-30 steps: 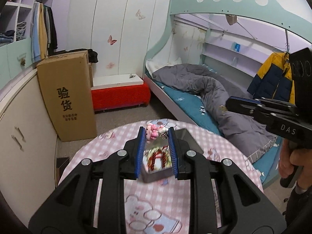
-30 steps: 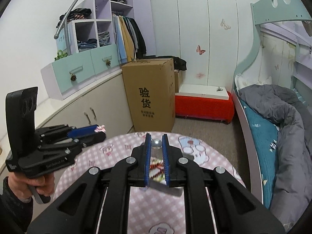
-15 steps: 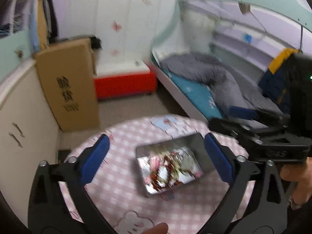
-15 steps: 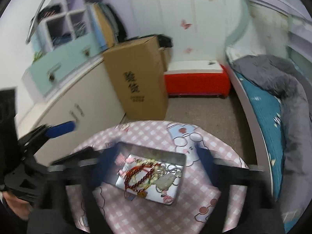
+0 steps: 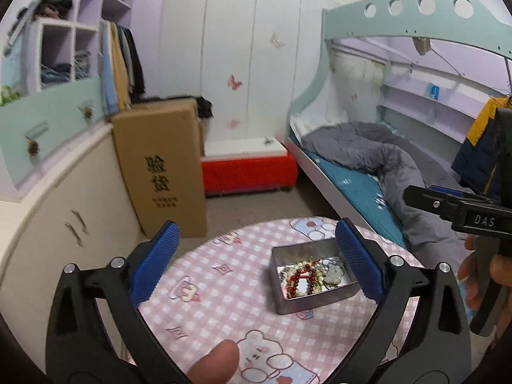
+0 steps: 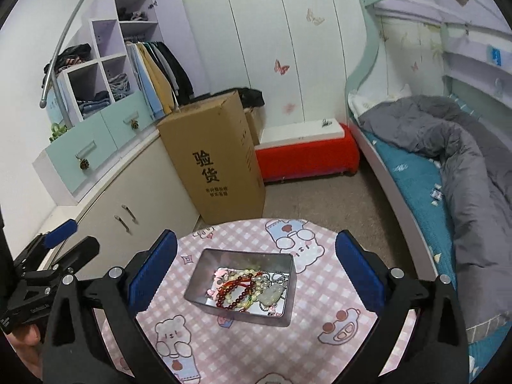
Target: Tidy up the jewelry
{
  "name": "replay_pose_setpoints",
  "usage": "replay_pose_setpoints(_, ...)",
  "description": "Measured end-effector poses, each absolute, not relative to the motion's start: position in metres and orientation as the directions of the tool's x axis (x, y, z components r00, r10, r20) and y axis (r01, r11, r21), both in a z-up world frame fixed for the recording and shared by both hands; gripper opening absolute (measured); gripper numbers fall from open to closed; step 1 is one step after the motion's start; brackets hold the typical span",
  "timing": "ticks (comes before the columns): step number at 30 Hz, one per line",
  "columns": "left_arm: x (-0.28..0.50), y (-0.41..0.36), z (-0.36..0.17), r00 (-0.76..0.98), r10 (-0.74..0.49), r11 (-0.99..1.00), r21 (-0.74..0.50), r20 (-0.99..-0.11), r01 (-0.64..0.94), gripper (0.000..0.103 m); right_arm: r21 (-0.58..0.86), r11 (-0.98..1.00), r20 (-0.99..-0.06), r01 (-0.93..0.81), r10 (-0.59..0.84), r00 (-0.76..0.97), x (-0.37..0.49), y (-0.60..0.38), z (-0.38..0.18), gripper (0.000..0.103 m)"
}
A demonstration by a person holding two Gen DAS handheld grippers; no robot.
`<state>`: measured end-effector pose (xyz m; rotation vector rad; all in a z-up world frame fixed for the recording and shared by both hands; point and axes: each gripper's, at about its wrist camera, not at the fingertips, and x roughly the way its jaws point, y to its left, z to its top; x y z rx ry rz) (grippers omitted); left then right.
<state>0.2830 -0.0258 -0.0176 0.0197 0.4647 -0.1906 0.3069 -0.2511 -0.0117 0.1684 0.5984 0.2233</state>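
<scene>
Right wrist view: the metal tin [image 6: 243,288] of tangled jewelry [image 6: 249,288] is seen mid-counter [image 6: 320,288]. Both the right gripper [image 6: 256,275] and the left gripper [image 5: 256,259] are spread wide, empty, above the tin. One strand should probably be singled out and pinched, so neighbours are not dragged.

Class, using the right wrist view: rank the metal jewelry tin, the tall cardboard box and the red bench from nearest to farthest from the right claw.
1. Rectangular metal jewelry tin: on the pink checked table, just ahead of the right claw.
2. Tall brown cardboard box: on the floor beyond the table, left of centre.
3. Red bench: farther back, by the wall.
</scene>
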Motion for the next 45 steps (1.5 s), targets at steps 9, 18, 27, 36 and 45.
replay_pose_setpoints(9, 0.214, -0.008, 0.019, 0.94, -0.063, 0.998, -0.005, -0.334, 0.065, 0.097, 0.135, 0.983, -0.46, -0.127, 0.176, 0.87, 0.237, -0.237, 0.025, 0.096)
replay_pose_setpoints(18, 0.156, -0.006, 0.029, 0.957, -0.014, 1.0, -0.02, -0.29, 0.008, 0.097, 0.066, 0.997, -0.4, -0.048, 0.07, 0.914, 0.171, -0.237, 0.033, 0.095)
replay_pose_setpoints(27, 0.113, -0.008, 0.039, 0.968, 0.036, 0.999, 0.006, -0.248, -0.036, 0.097, 0.051, 0.999, -0.348, 0.001, 0.017, 0.937, 0.131, -0.231, 0.031, 0.095)
replay_pose_setpoints(36, 0.092, -0.017, 0.035, 0.973, 0.052, 0.998, 0.044, -0.225, -0.044, 0.097, 0.032, 0.999, -0.369, 0.0, 0.012, 0.929, 0.114, -0.22, 0.017, 0.095)
replay_pose_setpoints(45, 0.083, -0.017, 0.041, 0.978, 0.033, 0.999, 0.017, -0.206, -0.03, 0.097, 0.036, 0.999, -0.35, 0.002, 0.011, 0.937, 0.108, -0.223, 0.02, 0.095)
